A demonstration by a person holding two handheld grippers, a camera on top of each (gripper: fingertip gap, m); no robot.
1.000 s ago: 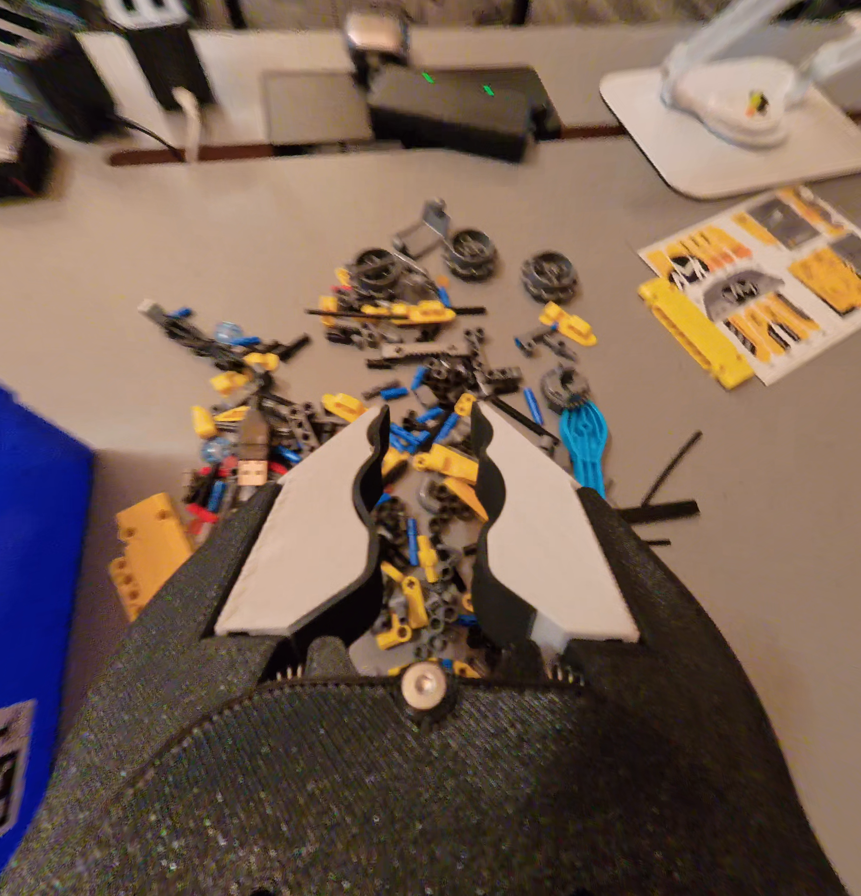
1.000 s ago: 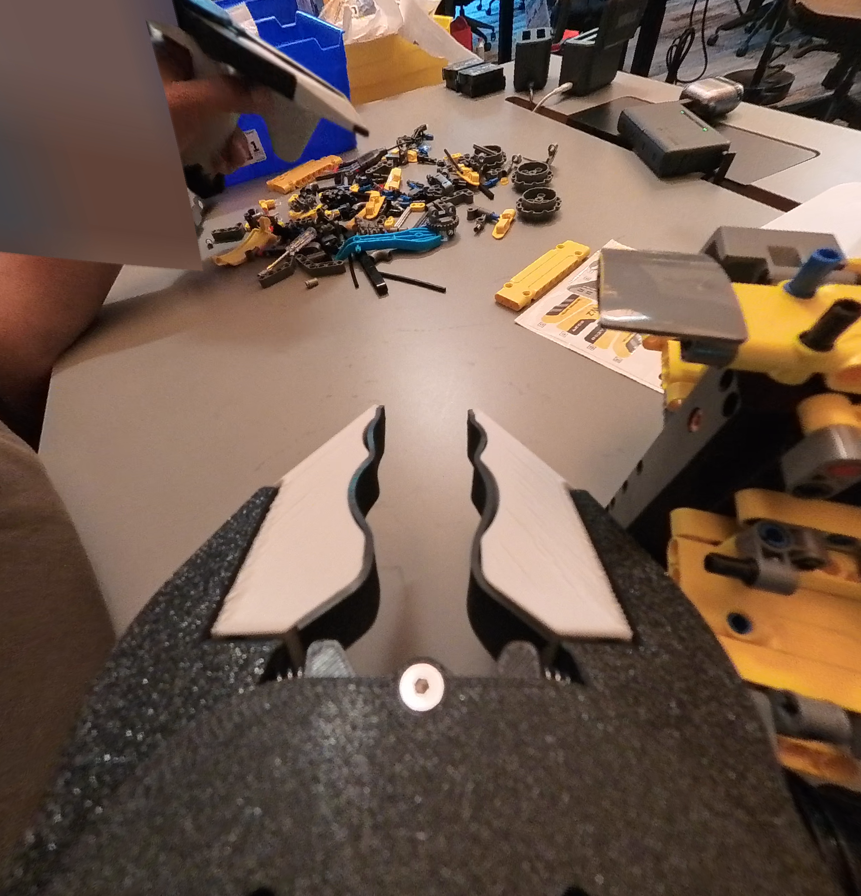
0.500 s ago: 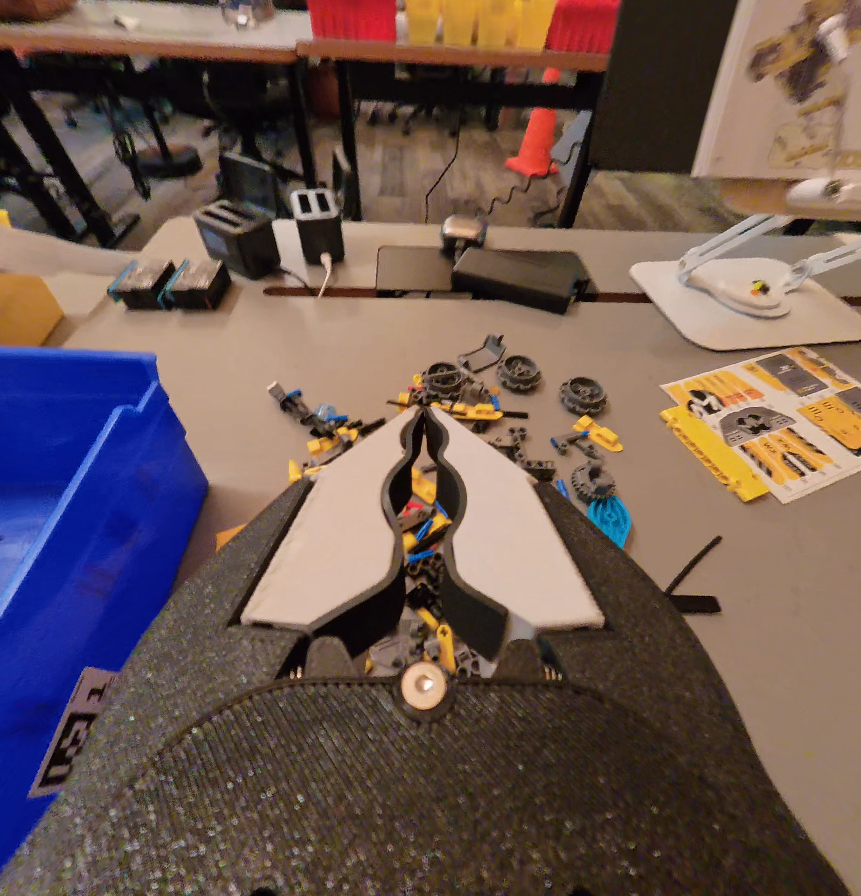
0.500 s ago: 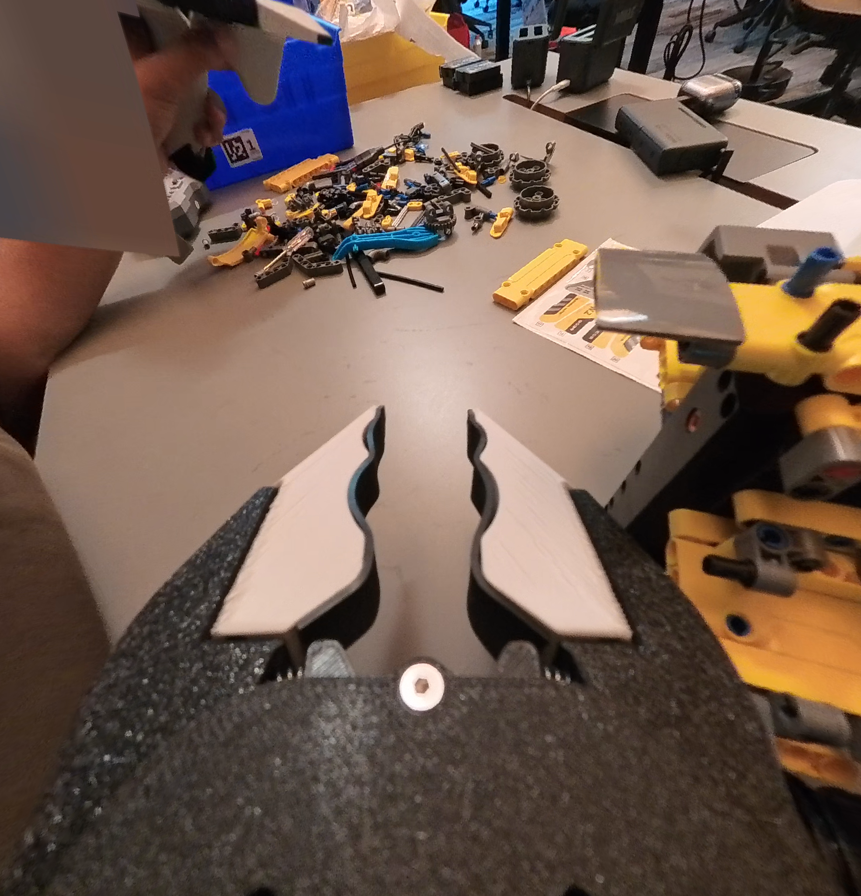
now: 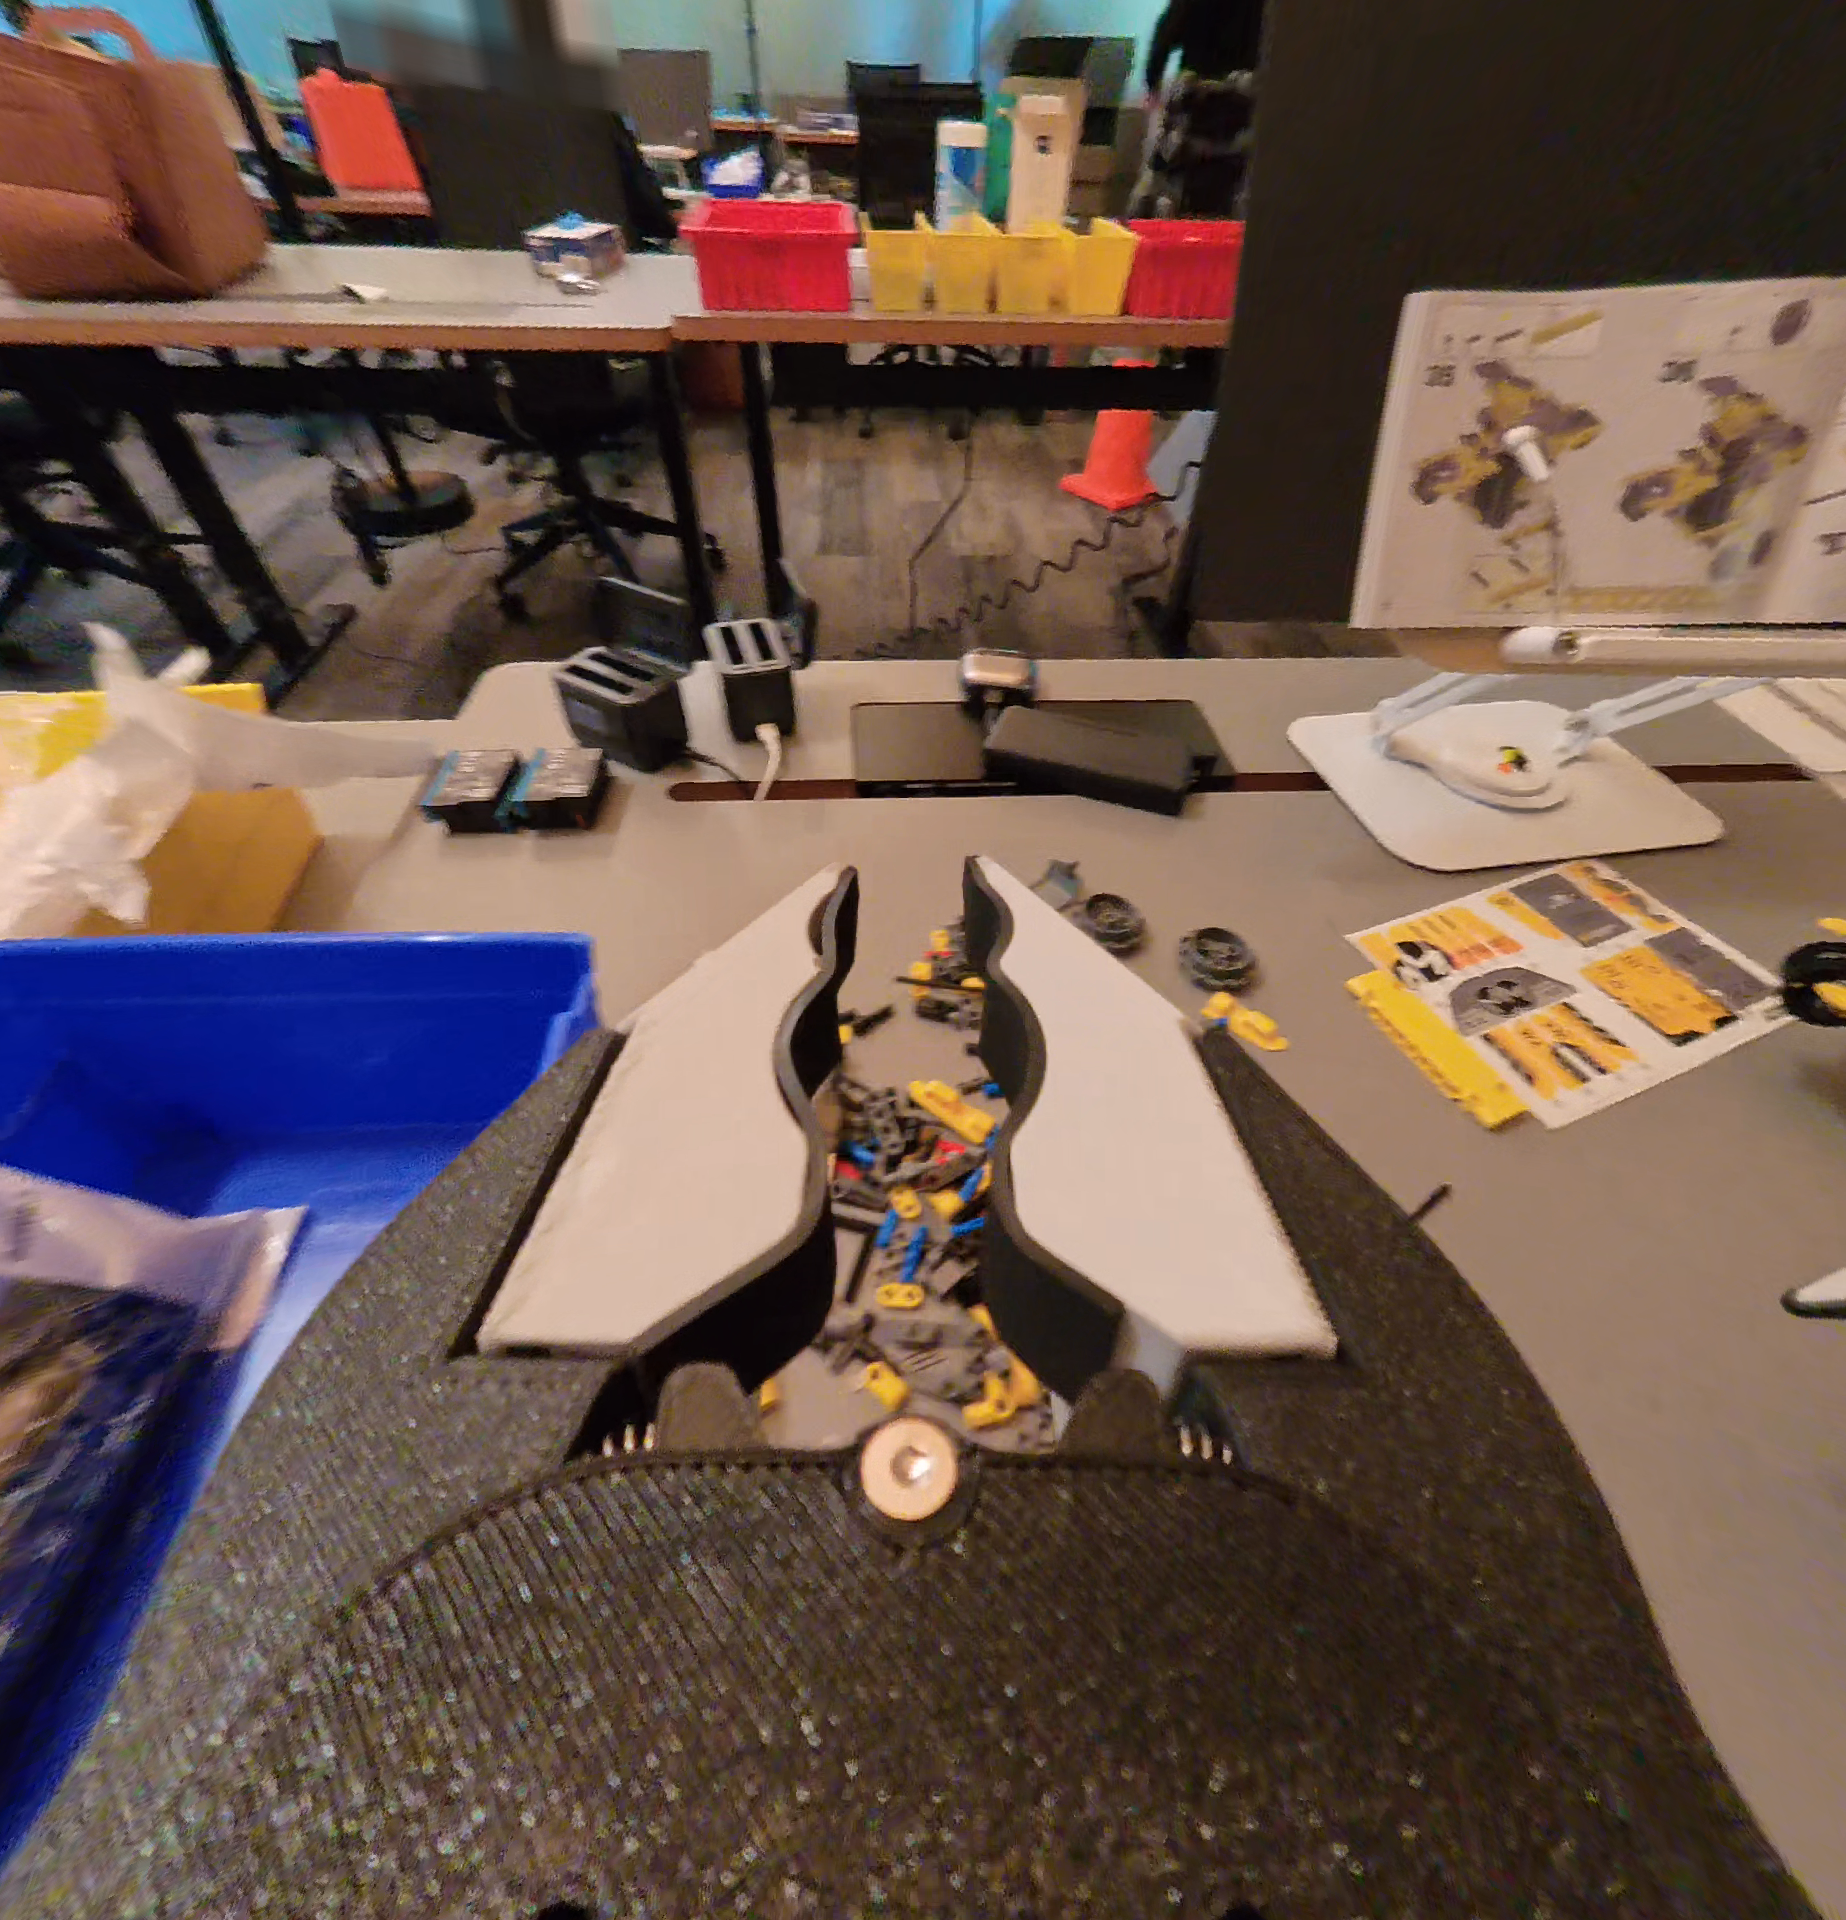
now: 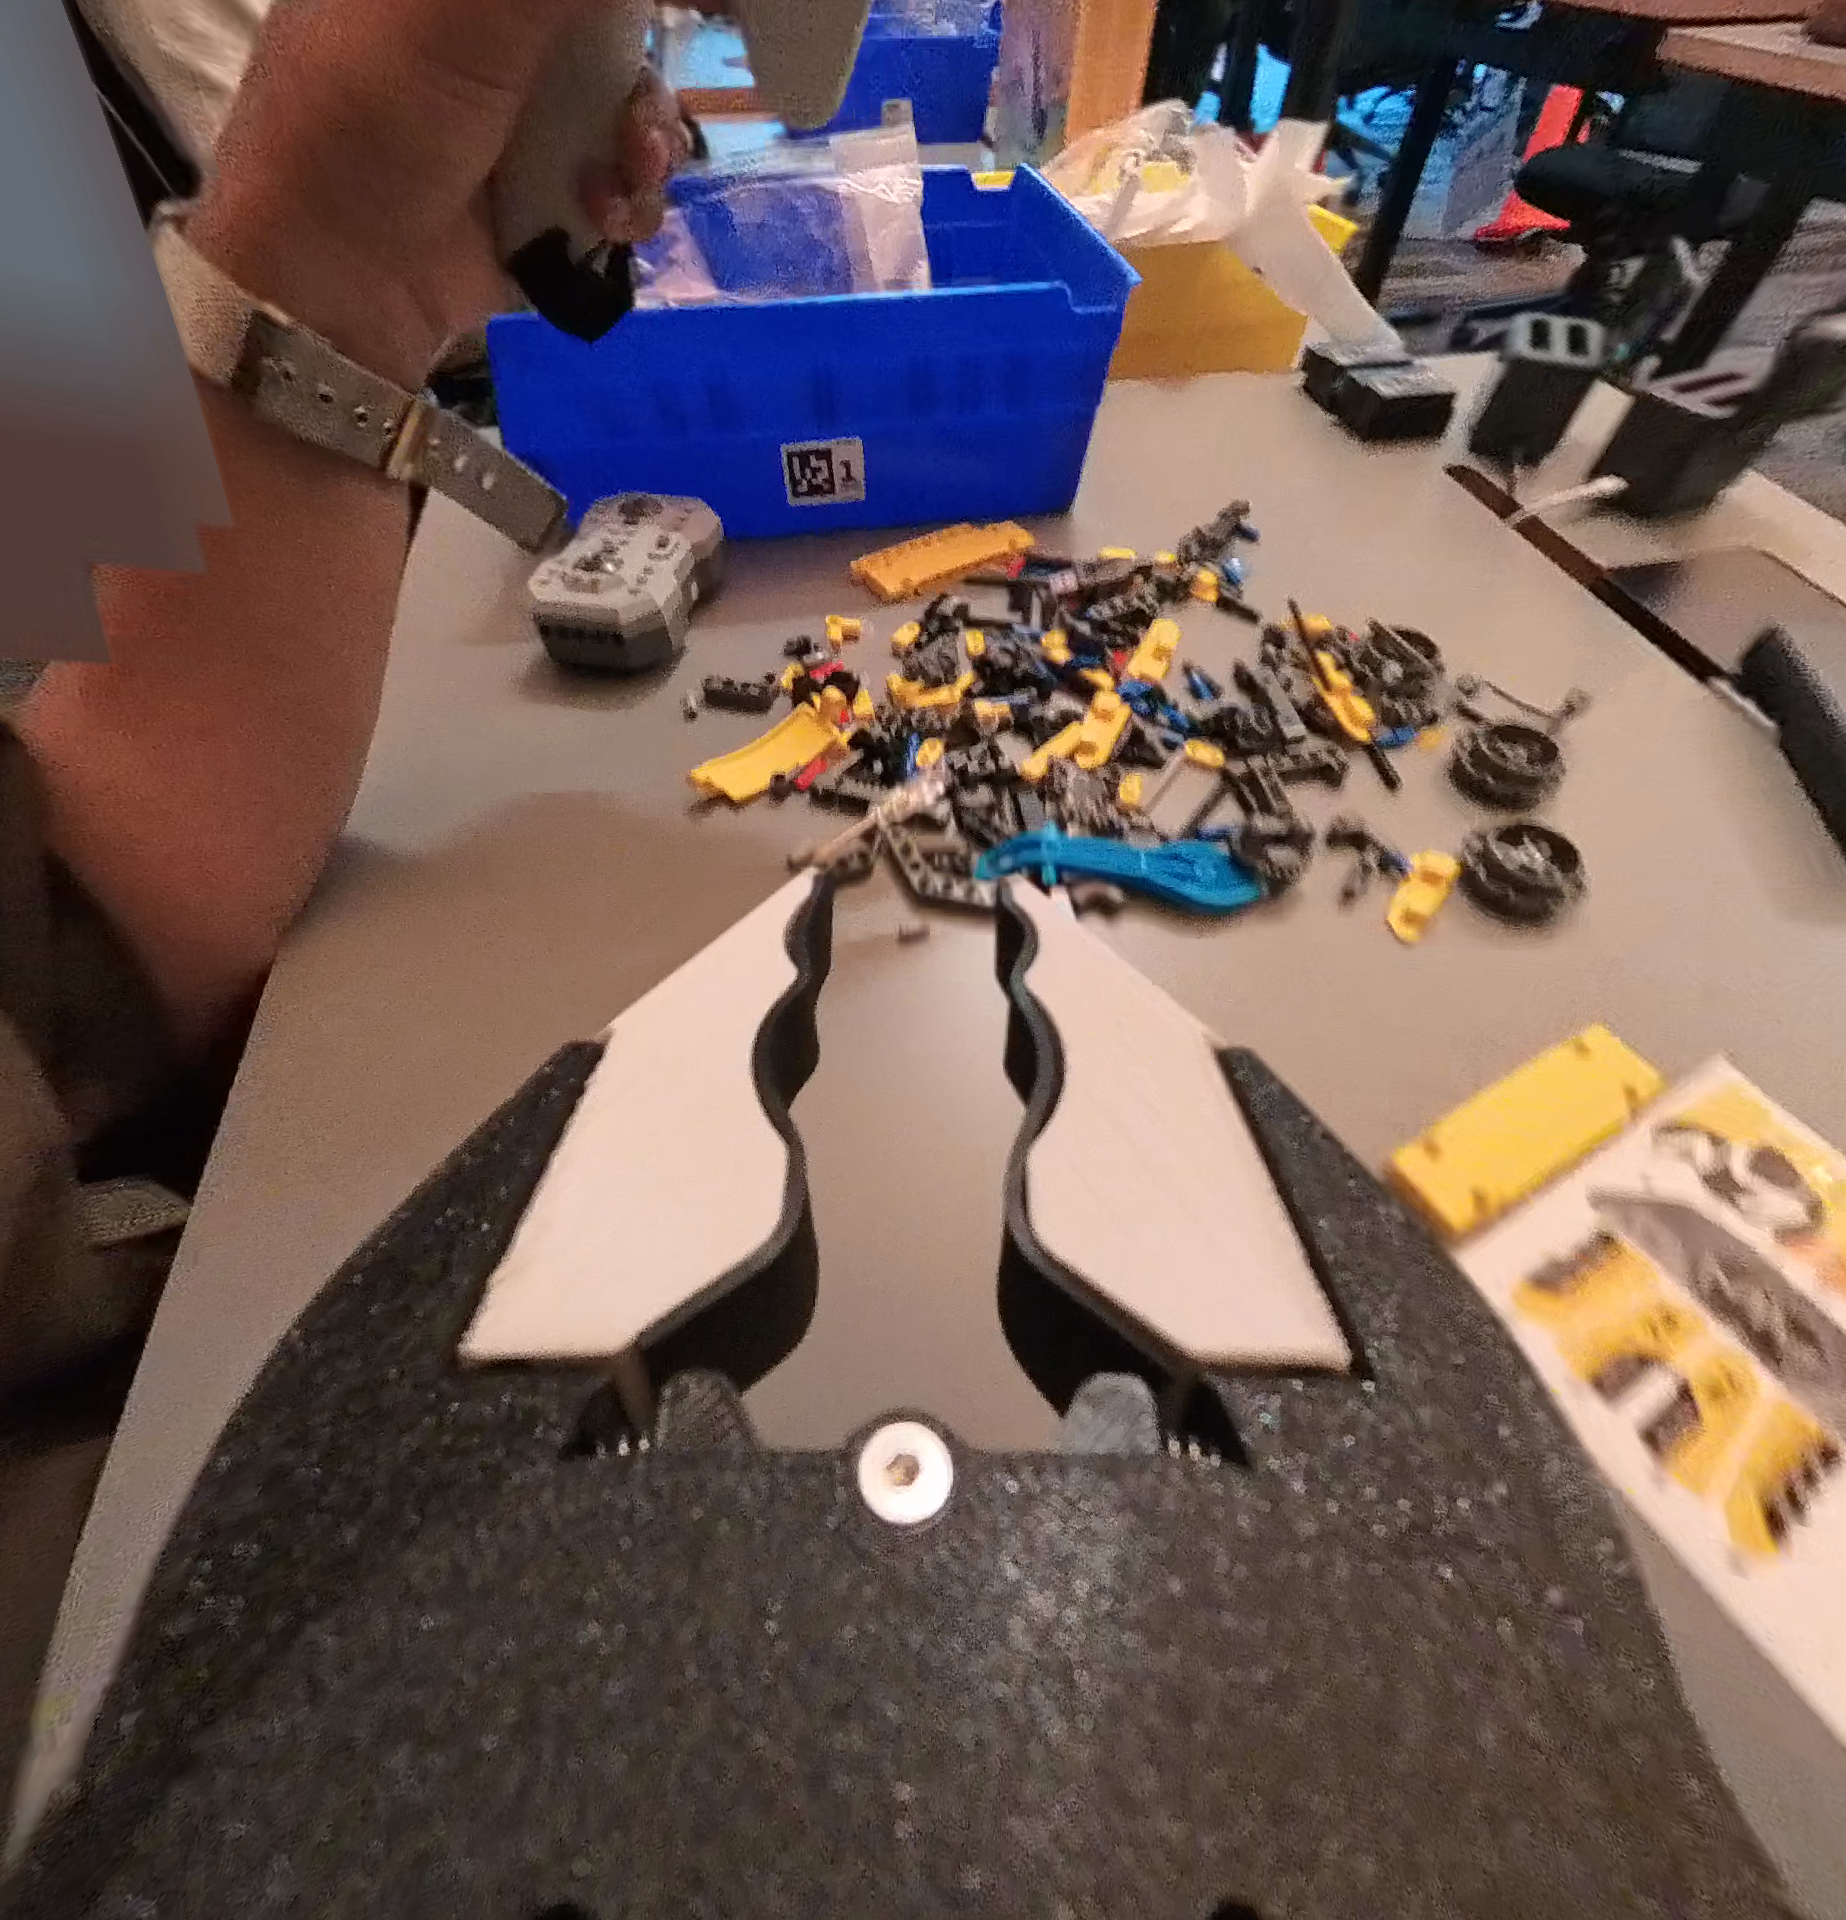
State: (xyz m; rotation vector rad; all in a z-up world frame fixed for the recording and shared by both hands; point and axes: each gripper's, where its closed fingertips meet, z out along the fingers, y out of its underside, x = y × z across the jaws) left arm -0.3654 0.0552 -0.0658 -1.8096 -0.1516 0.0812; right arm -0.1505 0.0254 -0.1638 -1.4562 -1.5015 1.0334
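Both: 2 hand-held grippers, left (image 5: pixel 911 871) and right (image 6: pixel 908 894), released and empty; 2 loose wheels (image 5: pixel 1217 956); 1 blue bin (image 6: pixel 815 384).

A grey table (image 6: pixel 607 935) carries a loose pile of small yellow, black and blue building pieces (image 6: pixel 1127 727). Far left of the pile stands a blue bin (image 6: pixel 794 384) holding plastic bags, with a grey battery box (image 6: pixel 623 592) just beside its near left corner. Two black wheels (image 6: pixel 1511 821) lie right of the pile, a sticker sheet (image 5: pixel 1553 987) farther right, and a yellow flat beam (image 6: pixel 1521 1127) touches the sheet's left edge
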